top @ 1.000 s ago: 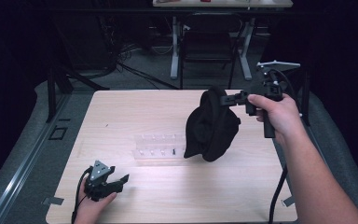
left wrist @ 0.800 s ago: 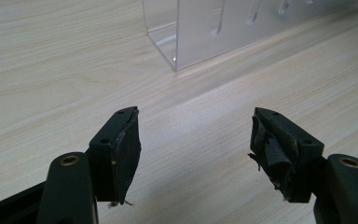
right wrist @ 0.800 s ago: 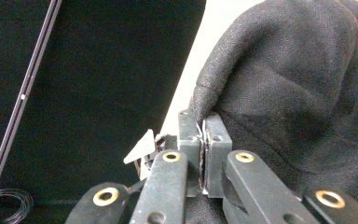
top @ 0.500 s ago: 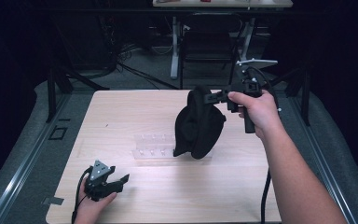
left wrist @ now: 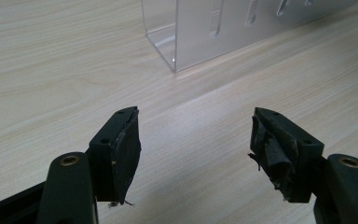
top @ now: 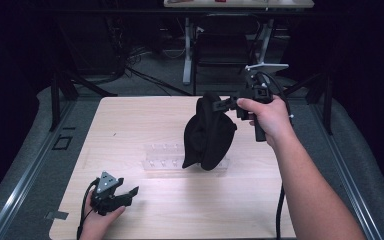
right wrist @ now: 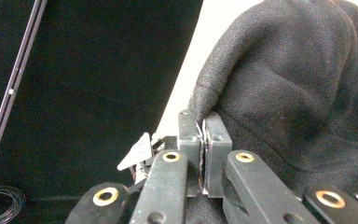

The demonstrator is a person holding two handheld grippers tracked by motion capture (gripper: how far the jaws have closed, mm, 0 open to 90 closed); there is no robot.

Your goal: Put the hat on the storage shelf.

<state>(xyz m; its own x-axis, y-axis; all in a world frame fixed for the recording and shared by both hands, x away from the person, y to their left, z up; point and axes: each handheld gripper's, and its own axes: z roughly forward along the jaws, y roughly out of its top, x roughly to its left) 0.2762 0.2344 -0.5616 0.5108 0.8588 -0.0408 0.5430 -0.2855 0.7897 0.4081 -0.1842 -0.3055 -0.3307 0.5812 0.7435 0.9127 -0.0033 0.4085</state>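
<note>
A pale wooden table [top: 145, 125] fills the middle of the scene, with dark floor and cables beyond its far edge. Over its centre-right hangs a black cloth [top: 208, 134], bunched and drooping, lifted clear of the wood; its lower folds hang in front of a clear plastic rack [top: 162, 159] that stands on the table at mid-depth, though whether they touch the rack cannot be told. The person's right forearm reaches in from the near right corner, and the right gripper [top: 226, 103] is clenched on the cloth's upper edge; in the right gripper view its pads [right wrist: 204, 135] are pressed together with a fold of the fabric pinched between them. At the near left, the left gripper [top: 132, 191] rests low on the table in the person's hand, its jaws spread apart with nothing between them, pointing toward the rack's near corner [left wrist: 175, 51].
</note>
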